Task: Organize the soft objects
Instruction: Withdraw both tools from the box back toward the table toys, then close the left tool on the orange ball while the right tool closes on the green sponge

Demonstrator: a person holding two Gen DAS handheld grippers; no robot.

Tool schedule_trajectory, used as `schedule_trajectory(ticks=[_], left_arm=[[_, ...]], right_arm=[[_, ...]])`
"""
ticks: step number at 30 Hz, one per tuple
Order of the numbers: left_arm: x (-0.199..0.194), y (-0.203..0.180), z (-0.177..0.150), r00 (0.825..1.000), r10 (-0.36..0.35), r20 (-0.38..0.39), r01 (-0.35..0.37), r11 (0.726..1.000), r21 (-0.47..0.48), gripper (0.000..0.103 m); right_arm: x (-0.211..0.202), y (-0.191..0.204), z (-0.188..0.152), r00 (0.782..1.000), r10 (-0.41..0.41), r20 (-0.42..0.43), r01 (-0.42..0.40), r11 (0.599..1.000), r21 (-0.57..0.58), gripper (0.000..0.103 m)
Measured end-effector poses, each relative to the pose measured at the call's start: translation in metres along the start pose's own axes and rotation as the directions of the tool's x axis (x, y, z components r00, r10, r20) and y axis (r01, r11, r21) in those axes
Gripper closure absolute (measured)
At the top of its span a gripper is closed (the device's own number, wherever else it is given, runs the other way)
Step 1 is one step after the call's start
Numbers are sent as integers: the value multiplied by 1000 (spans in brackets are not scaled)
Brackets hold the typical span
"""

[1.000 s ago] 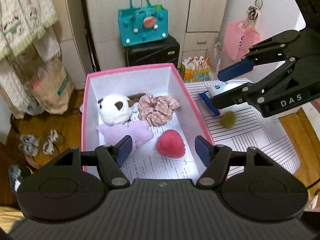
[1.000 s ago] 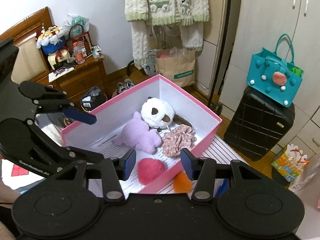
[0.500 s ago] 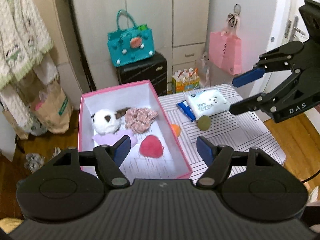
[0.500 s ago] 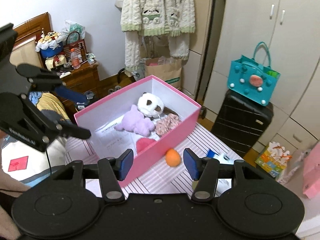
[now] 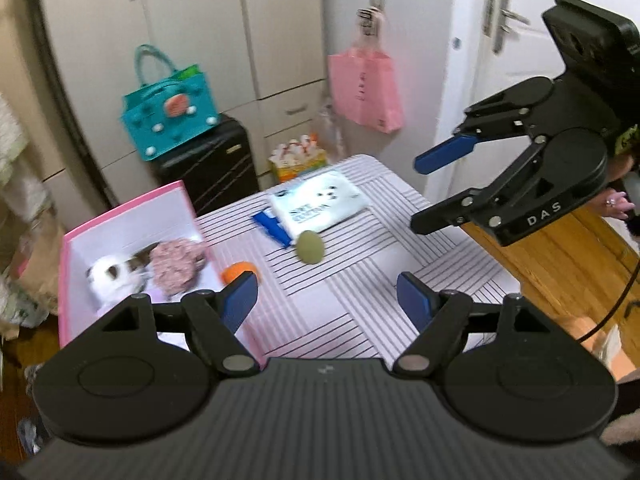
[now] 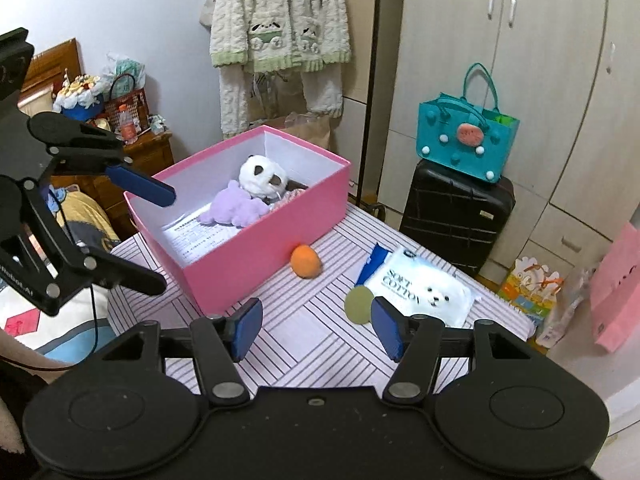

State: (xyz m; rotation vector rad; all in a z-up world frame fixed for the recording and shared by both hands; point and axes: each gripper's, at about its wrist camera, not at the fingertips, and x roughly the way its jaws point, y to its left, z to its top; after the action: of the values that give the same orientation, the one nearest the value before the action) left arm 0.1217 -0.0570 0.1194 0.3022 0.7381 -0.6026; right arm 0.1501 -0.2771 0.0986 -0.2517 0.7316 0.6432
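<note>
Currently both tools empty, jaws opening: left tool (image 5: 327, 300), right tool (image 6: 316, 328). Orange ball (image 6: 305, 261) and green ball (image 6: 359, 305) on striped counter (image 6: 320, 344), ahead of right tool, beside pink box (image 6: 280, 232).

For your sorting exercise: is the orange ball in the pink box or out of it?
Out. The orange ball lies on the striped table, beside the pink box.

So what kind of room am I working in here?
Most likely a bedroom at home: a fleece robe hangs on the wall, a built-in wardrobe stands behind a suitcase, and a wooden nightstand is crowded with trinkets.
</note>
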Motion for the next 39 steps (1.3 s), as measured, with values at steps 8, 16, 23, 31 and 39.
schedule_trajectory(ticks=[8, 16, 23, 31, 39], left_arm=[[37, -36, -7, 994, 85, 69, -96, 977, 188, 27], [85, -42, -22, 994, 99, 54, -101, 995, 20, 27], [125, -43, -35, 952, 285, 114, -273, 956, -113, 29], [163, -36, -33, 868, 489, 80, -464, 859, -217, 44], [190, -29, -25, 808, 590, 16, -562, 778, -281, 57]], right_arm=[[26, -21, -39, 993, 6, 118, -4, 1000, -22, 38], [73, -31, -60, 992, 21, 121, -6, 992, -124, 38], [102, -65, -64, 994, 67, 85, -64, 997, -35, 38], [126, -76, -66, 993, 68, 99, -59, 994, -93, 38], [135, -77, -70, 992, 101, 79, -86, 979, -183, 39]])
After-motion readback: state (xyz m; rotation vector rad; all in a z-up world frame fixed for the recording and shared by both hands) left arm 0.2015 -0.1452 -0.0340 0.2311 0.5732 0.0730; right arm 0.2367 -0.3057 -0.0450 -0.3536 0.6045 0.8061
